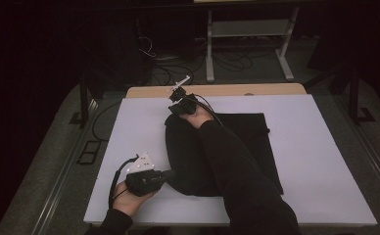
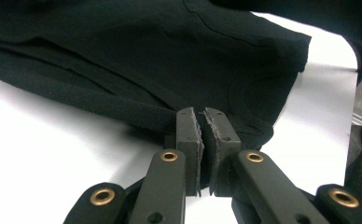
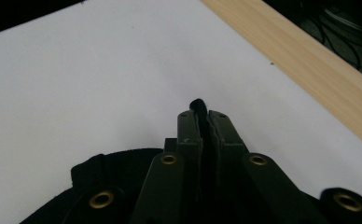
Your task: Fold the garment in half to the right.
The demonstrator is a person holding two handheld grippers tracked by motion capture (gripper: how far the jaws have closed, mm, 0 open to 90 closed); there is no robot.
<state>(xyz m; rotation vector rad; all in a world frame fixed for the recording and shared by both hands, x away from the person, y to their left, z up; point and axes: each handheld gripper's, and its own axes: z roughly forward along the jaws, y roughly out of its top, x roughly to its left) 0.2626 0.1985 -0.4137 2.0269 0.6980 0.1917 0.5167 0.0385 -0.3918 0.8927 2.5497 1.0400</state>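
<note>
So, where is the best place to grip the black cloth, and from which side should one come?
Grip the black cloth at a thin outer edge, coming in low from outside the cloth. It lies flat on the white board, so only edges give the pads a fold. The left gripper pinches the near-left edge this way, the right gripper the far edge.

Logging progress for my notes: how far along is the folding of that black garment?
Early on. Done: both tongs are clamped on the black garment, the left tongs at its near edge, the right tongs pinching its far edge. In hand: that far edge is raised off the white board. Left: folding it over and flattening it.
</note>
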